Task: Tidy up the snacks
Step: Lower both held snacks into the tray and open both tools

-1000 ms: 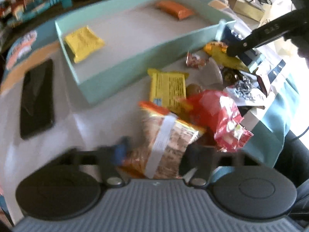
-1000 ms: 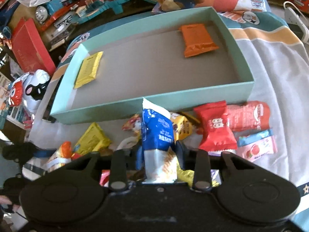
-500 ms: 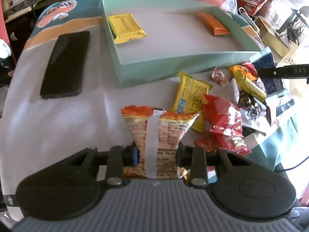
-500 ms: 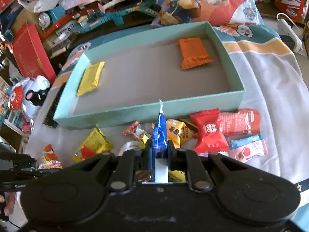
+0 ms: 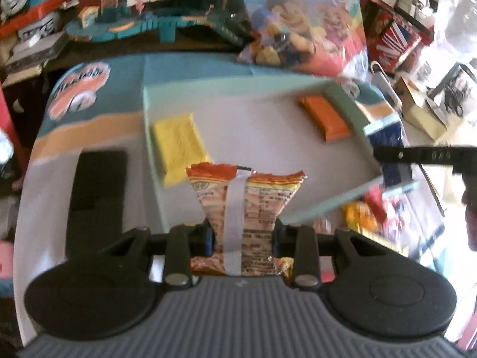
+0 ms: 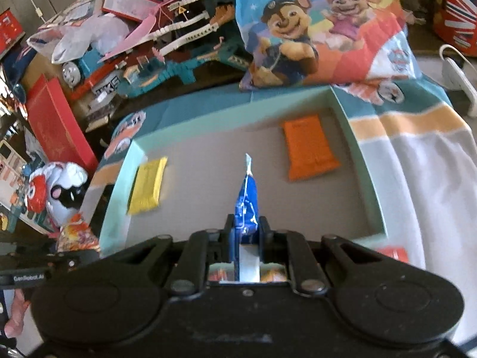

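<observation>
A: Left wrist view. What does your left gripper [image 5: 242, 235] hold?

B: Your fingers [image 5: 205, 237] are closed on an orange snack bag [image 5: 243, 205], upright, raised at the near left corner of the teal tray [image 5: 351, 107]. A yellow packet [image 5: 179, 146] lies just beyond it in the tray, an orange packet [image 5: 325, 117] at the far right. A black phone [image 5: 95, 191] lies on the table left of the tray.

A: Right wrist view. And your right gripper [image 6: 245, 232]?

B: Your fingers [image 6: 263, 232] pinch a blue snack bag [image 6: 246, 203] edge-on, nearly closed, above the tray's near middle. Loose snacks [image 5: 363, 211] lie outside the near wall.
</observation>
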Demonstrator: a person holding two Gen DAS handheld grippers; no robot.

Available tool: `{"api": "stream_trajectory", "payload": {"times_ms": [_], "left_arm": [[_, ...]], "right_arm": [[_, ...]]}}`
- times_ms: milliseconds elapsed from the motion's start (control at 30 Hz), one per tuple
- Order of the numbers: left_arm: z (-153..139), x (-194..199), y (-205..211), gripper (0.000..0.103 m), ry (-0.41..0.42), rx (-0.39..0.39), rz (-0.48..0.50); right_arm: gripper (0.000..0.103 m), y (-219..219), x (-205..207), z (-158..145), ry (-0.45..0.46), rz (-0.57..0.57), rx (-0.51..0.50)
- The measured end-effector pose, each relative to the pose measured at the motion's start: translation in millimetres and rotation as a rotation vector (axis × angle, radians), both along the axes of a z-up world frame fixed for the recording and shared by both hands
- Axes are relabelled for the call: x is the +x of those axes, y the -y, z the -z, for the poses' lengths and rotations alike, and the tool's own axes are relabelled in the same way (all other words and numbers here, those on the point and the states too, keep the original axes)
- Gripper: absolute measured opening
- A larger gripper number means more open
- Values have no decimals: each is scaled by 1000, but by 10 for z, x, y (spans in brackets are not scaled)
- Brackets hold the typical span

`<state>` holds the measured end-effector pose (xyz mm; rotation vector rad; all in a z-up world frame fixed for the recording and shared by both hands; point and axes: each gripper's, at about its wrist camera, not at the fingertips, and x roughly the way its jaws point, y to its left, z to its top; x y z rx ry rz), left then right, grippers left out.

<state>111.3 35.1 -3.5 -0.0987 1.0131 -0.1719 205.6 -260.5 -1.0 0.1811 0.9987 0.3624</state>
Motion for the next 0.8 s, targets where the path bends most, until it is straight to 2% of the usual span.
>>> {"api": "stream_trajectory", "payload": {"times_ms": [300,600,633,667,700,733,767,800], "left_arm": [[290,1020,105,33,-46,22,-61],[583,1473,39,33,-78,67,-76],[590,1498,45,39,-72,83,-80],[587,1514,59,60,-61,103,-85],[574,1522,70,73,-49,122,-95],[553,1508,86,91,-24,142,-108],[528,1489,103,97,2,159,-120],[507,1469,116,98,18,168,-128]], "right_arm": [[14,-249,835,257,-19,-9,16],[16,-401,1378,560,-34,-40,59],[21,-411,1420,583,-32,-46,72],[30,-409,1444,595,-31,-44,77],[55,-398,1469,607,-26,-33,80],[77,-378,1476,604,-15,-15,79],[83,-358,1455,582,4,7,80],[87,-328,1437,563,16,23,83]]}}
